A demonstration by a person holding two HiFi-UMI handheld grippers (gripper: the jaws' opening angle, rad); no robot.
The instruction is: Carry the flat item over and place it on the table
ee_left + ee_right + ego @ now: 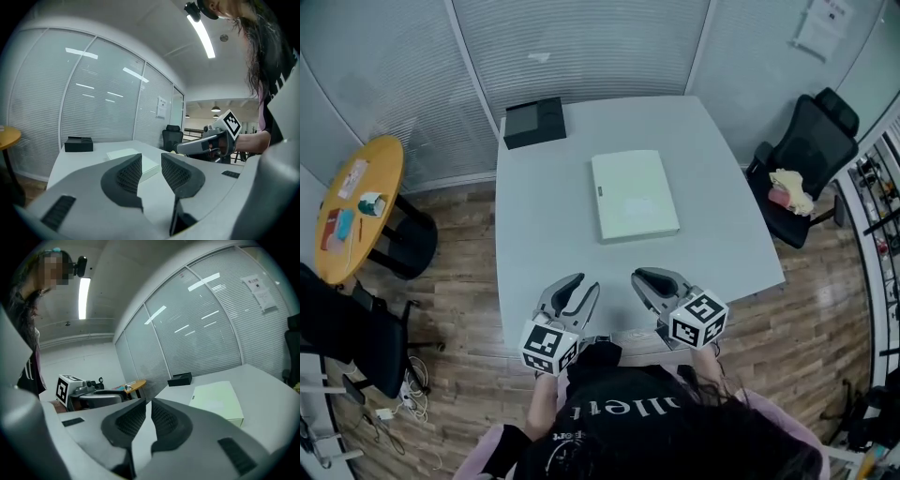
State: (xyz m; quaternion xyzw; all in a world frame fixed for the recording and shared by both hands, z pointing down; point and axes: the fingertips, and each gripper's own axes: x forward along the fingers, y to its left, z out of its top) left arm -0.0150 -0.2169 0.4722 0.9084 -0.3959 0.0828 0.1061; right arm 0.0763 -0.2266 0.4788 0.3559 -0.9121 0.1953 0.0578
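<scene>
The flat item, a pale green box [634,195], lies flat on the grey table [539,253] past its middle. It also shows in the left gripper view [121,153] and the right gripper view [217,399]. Both grippers hover over the table's near edge, well short of the box. My left gripper [587,284] [151,159] stands open with nothing between its jaws. My right gripper [637,276] [148,403] is shut, its pads nearly touching, and holds nothing.
A black box [534,122] sits at the table's far left corner. A round yellow table [361,206] with small items stands to the left. A black office chair [811,159] with something on its seat stands to the right. Glass walls with blinds stand behind.
</scene>
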